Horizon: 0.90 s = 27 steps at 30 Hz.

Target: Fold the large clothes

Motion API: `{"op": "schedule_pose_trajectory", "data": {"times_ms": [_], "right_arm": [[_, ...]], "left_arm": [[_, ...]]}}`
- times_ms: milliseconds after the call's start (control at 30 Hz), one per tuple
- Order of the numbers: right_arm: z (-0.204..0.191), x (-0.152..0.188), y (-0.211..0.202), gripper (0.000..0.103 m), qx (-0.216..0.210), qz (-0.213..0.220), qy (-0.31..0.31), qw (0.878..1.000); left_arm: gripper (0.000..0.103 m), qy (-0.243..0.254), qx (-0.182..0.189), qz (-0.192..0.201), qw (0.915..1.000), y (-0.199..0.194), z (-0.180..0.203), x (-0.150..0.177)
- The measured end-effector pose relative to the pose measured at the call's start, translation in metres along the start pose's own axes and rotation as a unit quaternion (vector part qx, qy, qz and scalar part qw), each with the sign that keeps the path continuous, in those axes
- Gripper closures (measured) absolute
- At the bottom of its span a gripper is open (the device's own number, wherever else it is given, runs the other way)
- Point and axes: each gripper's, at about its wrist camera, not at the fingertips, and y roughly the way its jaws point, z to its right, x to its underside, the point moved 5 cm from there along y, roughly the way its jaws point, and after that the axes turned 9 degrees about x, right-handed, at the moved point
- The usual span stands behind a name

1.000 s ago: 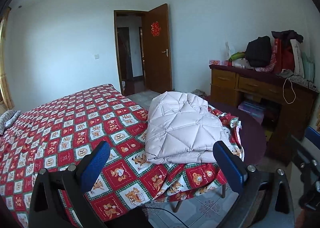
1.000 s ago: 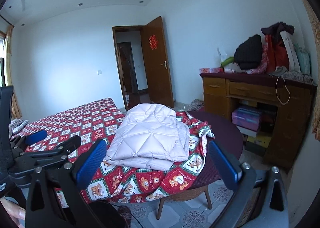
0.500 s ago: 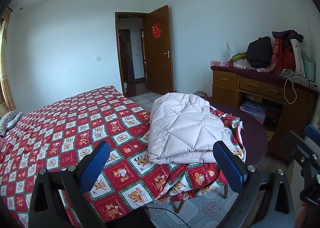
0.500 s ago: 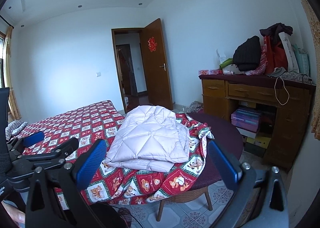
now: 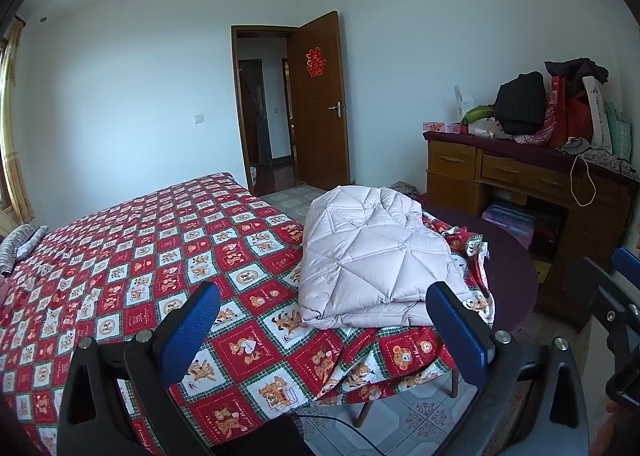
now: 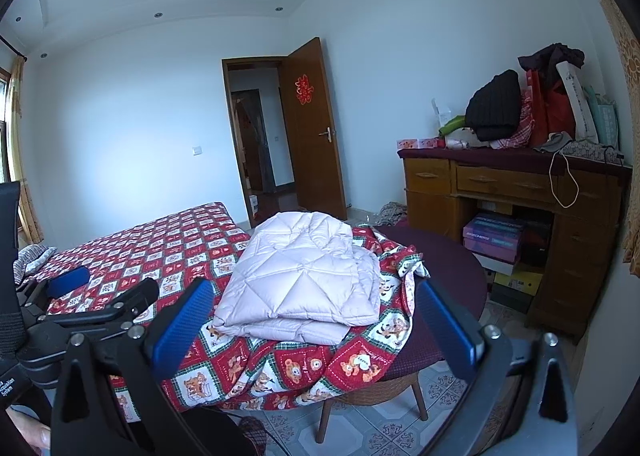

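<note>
Claw states first: the left claw (image 5: 320, 330) and the right claw (image 6: 316, 326) are both held wide apart and empty, well short of the bed (image 5: 120, 256). Compared with the views a second ago, both cameras have been raised and drawn slightly back, while the folded quilted jacket (image 5: 372, 256) has stayed untouched; folding is therefore judged complete. The jacket is found at the bed's corner, partly over a round bench (image 5: 508, 256), at 1 o'clock from the left claw. Its long axis is directed toward 12 o'clock, folded edges nearest.
</note>
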Motion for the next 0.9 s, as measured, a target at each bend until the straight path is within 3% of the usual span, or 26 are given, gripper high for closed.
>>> {"op": "schedule_pose_trajectory", "data": {"times_ms": [900], "right_arm": [[0.0017,0.0025,0.0048,0.0,0.012,-0.005,0.01,1.0]], "left_arm": [[0.001,-0.003,-0.011,0.002,0.9999,0.0022,0.0006,-0.0001]]}}
